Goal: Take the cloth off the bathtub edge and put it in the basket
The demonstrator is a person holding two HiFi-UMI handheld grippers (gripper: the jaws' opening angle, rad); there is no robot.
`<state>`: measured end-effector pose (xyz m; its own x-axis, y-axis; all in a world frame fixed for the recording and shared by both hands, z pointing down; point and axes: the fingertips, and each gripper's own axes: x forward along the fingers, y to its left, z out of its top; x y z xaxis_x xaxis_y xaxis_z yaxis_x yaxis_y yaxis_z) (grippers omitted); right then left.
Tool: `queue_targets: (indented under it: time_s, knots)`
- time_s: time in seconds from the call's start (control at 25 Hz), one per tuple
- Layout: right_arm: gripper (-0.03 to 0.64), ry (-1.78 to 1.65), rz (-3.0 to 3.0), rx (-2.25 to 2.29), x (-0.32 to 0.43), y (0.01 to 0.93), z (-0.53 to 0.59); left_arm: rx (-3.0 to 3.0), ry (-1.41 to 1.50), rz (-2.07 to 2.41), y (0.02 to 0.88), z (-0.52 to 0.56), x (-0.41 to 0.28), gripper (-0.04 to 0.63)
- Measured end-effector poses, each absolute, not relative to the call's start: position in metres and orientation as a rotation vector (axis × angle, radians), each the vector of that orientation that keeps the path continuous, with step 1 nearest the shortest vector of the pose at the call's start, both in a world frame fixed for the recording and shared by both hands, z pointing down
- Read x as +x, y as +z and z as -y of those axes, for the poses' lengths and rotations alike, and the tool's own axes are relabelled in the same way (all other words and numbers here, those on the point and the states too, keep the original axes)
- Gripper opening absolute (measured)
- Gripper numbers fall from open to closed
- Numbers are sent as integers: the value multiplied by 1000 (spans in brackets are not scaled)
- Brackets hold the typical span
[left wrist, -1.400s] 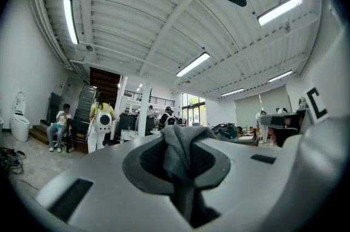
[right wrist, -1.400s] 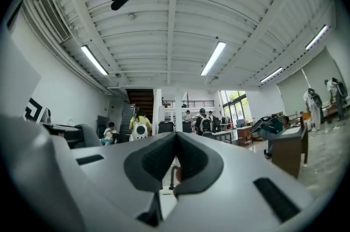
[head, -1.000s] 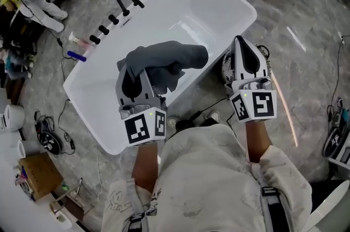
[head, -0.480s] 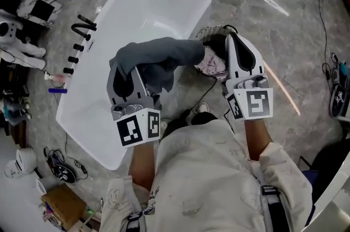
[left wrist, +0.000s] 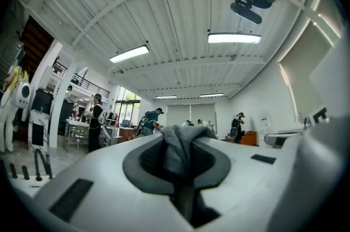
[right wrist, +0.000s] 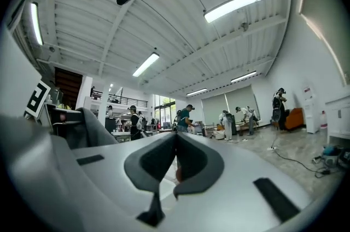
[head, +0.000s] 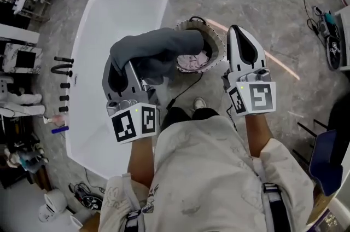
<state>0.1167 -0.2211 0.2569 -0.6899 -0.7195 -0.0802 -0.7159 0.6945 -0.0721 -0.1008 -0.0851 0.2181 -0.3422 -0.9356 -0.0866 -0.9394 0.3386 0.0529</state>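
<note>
A grey cloth (head: 156, 47) hangs from my left gripper (head: 121, 64), whose jaws are shut on a fold of it. In the left gripper view the cloth (left wrist: 176, 154) bunches up between the jaws of the left gripper (left wrist: 178, 143). The cloth's free end drapes over the left rim of the round basket (head: 217, 42), which holds pinkish fabric (head: 192, 61). The white bathtub (head: 109, 12) lies to the left, under the left gripper. My right gripper (head: 239, 34) is held just right of the basket; in its own view the right gripper (right wrist: 176, 140) is shut with nothing in it.
Black tap fittings (head: 61, 68) line the tub's left edge. A black cable (head: 185, 88) runs over the marble floor from the basket toward the person's shoe (head: 199, 102). Clutter stands along the left side, and a blue chair (head: 328, 160) at the right.
The left gripper has carried the cloth rightward from above the tub to the basket's rim. The right gripper moved along with it, and the basket has come fully into view.
</note>
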Motion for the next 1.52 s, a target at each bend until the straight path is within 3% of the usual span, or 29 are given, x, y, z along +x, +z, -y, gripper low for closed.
queue_targets:
  time_s: [0.6, 1.52]
  knots:
    - [-12, -85, -2649, -1667, 210, 288, 271, -2272, 161, -2256, 255, 219, -27, 46]
    - [-12, -245, -2703, -1876, 156, 358, 342, -2722, -265, -2150, 436, 318, -33, 46]
